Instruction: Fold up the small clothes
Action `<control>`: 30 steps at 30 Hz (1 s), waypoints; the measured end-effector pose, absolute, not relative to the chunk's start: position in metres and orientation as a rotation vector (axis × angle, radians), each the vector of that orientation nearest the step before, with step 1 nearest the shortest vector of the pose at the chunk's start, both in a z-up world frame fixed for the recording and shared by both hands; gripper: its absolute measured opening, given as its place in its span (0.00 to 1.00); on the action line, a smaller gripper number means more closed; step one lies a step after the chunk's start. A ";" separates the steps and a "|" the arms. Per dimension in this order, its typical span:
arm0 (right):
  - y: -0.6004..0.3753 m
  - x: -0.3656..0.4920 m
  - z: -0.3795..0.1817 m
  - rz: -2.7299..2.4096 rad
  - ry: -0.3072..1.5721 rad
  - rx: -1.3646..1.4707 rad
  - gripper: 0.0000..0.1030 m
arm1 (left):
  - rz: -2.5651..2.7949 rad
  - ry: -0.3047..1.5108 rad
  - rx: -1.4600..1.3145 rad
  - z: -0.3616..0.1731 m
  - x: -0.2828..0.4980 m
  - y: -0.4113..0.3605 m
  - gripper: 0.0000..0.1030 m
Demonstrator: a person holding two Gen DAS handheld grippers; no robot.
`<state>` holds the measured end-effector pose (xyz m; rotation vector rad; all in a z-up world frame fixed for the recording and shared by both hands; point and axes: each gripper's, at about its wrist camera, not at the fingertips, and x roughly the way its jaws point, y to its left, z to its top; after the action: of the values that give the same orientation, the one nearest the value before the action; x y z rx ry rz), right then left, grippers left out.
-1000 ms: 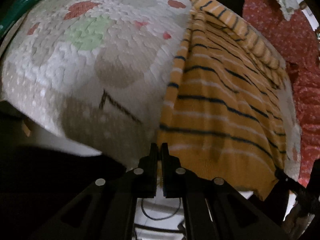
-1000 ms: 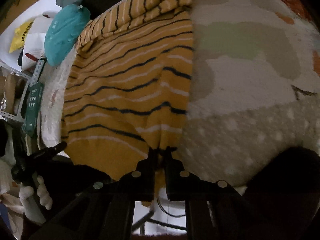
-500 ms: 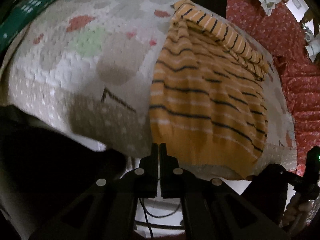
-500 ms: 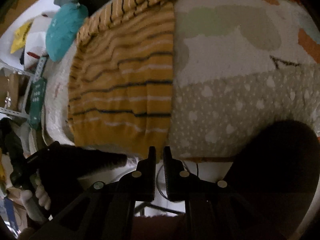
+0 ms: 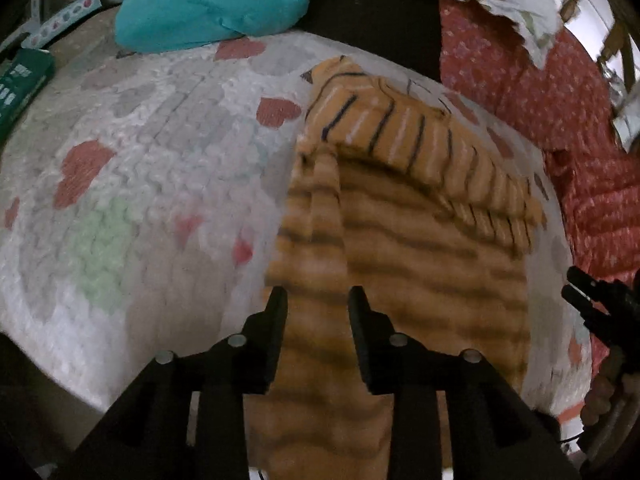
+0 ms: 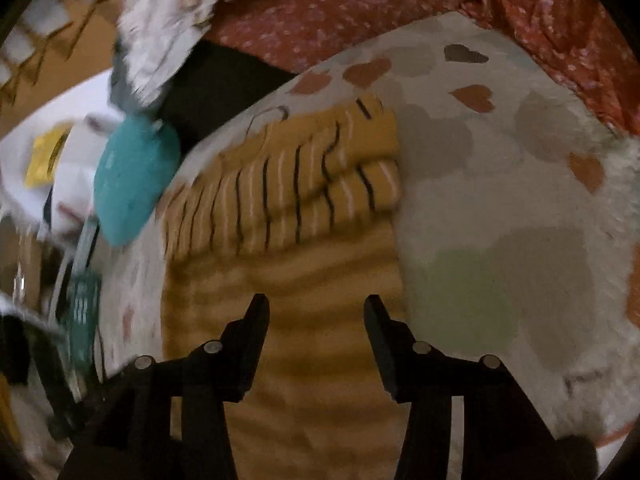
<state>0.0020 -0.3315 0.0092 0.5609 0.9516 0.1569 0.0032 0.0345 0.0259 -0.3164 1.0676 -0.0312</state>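
Left gripper (image 5: 316, 300) spread | right gripper (image 6: 314, 306) spread | over sweater (image 5: 400, 240), sleeves folded across far end of mat (image 5: 140, 160) | poised for hem grab

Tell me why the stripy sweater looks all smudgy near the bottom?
Left wrist view: the striped sweater smears into soft bands close to the camera, while its folded sleeve stays sharper. Right wrist view: the same blur, dim light, fisheye bending the quilt.
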 end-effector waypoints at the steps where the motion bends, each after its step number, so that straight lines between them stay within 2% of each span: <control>1: -0.331 0.016 0.007 0.146 0.954 0.579 0.52 | -0.022 1.072 -0.331 0.021 0.014 0.038 0.29; 9: -0.330 0.120 -0.023 0.049 1.004 0.732 0.52 | 0.002 1.130 -0.541 -0.020 0.052 0.078 0.29; 10: -0.330 0.129 -0.026 0.040 1.011 0.741 0.47 | -0.008 1.136 -0.599 -0.024 0.054 0.084 0.30; 11: -0.330 0.136 -0.028 0.050 1.020 0.739 0.16 | -0.008 1.136 -0.635 -0.026 0.056 0.088 0.30; 12: -0.329 0.142 -0.026 0.067 1.019 0.722 0.07 | 0.004 1.130 -0.640 -0.026 0.057 0.090 0.30; 16: -0.331 0.141 -0.021 0.033 0.987 0.633 0.08 | 0.044 1.111 -0.589 -0.021 0.060 0.090 0.31; 20: -0.326 0.133 -0.021 -0.017 1.016 0.538 0.19 | 0.033 1.140 -0.597 -0.028 0.063 0.086 0.31; 24: -0.309 0.113 0.001 0.088 0.989 0.559 0.19 | 0.021 1.154 -0.574 -0.030 0.064 0.078 0.31; 30: -0.202 0.130 0.036 0.353 0.980 0.386 0.19 | 0.010 1.173 -0.565 -0.032 0.067 0.069 0.31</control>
<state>0.1304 -0.2020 0.0360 0.3860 0.9803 0.3528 0.0673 0.0691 -0.0320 -0.5648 1.1727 0.0102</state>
